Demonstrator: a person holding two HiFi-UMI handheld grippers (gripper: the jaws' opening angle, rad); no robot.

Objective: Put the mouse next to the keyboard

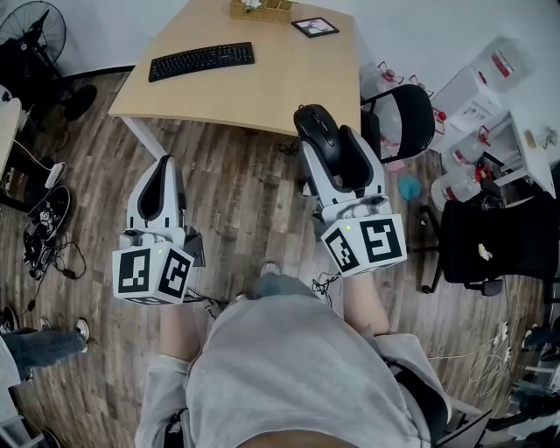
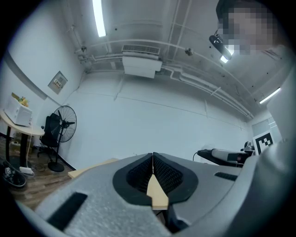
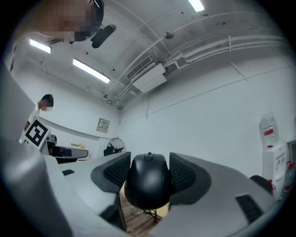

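A black mouse (image 1: 316, 125) sits between the jaws of my right gripper (image 1: 326, 131), held in the air in front of the table's near edge. In the right gripper view the pads press both sides of the mouse (image 3: 148, 183), so the right gripper (image 3: 149, 161) is shut on it. The black keyboard (image 1: 201, 60) lies on the wooden table (image 1: 262, 92), at its far left. My left gripper (image 1: 164, 164) hangs over the floor, left of the right one, short of the table. The left gripper (image 2: 152, 155) is shut with nothing in it.
A woven basket (image 1: 260, 9) and a dark framed item (image 1: 314, 26) stand at the table's far edge. A black chair (image 1: 408, 118) stands right of the table, with large water bottles (image 1: 462, 185) beyond. A fan (image 1: 35, 31), cables and another person's leg (image 1: 44, 343) are at the left.
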